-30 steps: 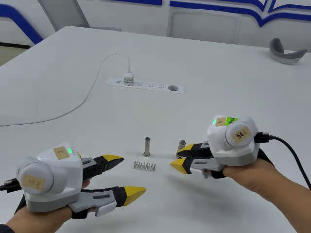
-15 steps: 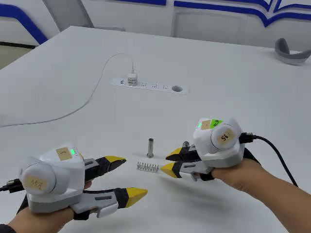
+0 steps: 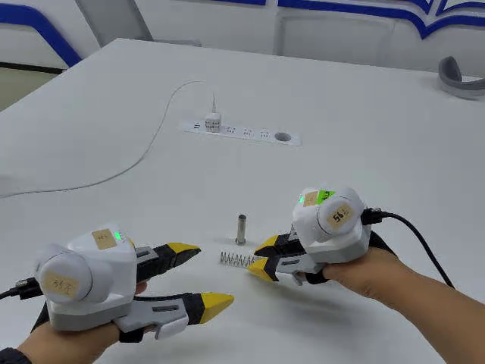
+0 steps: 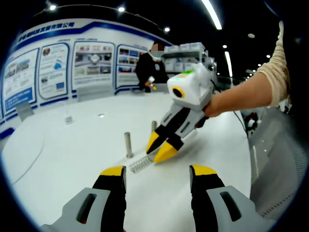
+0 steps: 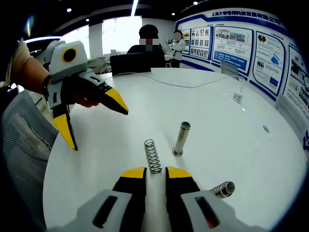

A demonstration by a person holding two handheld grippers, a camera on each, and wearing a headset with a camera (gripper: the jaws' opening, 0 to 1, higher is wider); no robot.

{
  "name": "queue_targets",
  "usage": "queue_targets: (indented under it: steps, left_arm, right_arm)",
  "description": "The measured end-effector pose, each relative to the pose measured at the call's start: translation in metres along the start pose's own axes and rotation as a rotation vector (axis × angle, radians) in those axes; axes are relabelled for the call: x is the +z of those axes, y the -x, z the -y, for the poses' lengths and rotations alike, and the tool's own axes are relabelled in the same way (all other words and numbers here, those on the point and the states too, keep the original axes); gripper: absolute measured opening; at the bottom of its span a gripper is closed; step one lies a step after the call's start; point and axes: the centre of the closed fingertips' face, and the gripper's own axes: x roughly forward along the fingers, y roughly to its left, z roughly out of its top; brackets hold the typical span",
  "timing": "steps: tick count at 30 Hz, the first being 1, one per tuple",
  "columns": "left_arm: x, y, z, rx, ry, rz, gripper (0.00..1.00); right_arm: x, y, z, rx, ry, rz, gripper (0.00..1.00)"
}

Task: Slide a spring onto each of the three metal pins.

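Observation:
A loose spring (image 3: 236,259) lies flat on the white table (image 3: 364,152), just in front of an upright bare metal pin (image 3: 242,228). My right gripper (image 3: 262,256) is low over the table with its yellow tips at the spring's right end, jaws a narrow gap apart. In the right gripper view the spring (image 5: 152,155) runs away from the gap between the tips, beside the pin (image 5: 181,137); a second pin wrapped in a spring (image 5: 223,188) is at lower right. My left gripper (image 3: 202,275) hovers wide open and holds nothing, left of the spring (image 4: 140,163).
A white power strip (image 3: 241,132) with a plugged adapter (image 3: 213,121) and a thin cable (image 3: 129,163) sits farther back. A grey curved object (image 3: 458,78) lies at the far right. People stand beyond the table in the gripper views.
My right gripper has moved left along the table until its tips reach the spring's end. The left gripper has stayed about where it was.

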Motion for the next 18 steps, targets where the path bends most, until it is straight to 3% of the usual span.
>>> queue_targets:
  steps: [18]
  left_arm:
    - [-0.0021,0.0014,-0.0019,0.009,0.007,-0.005,0.53]
  right_arm:
    - [0.0007,-0.0073,-0.0023,0.021,-0.01,0.002,0.13]
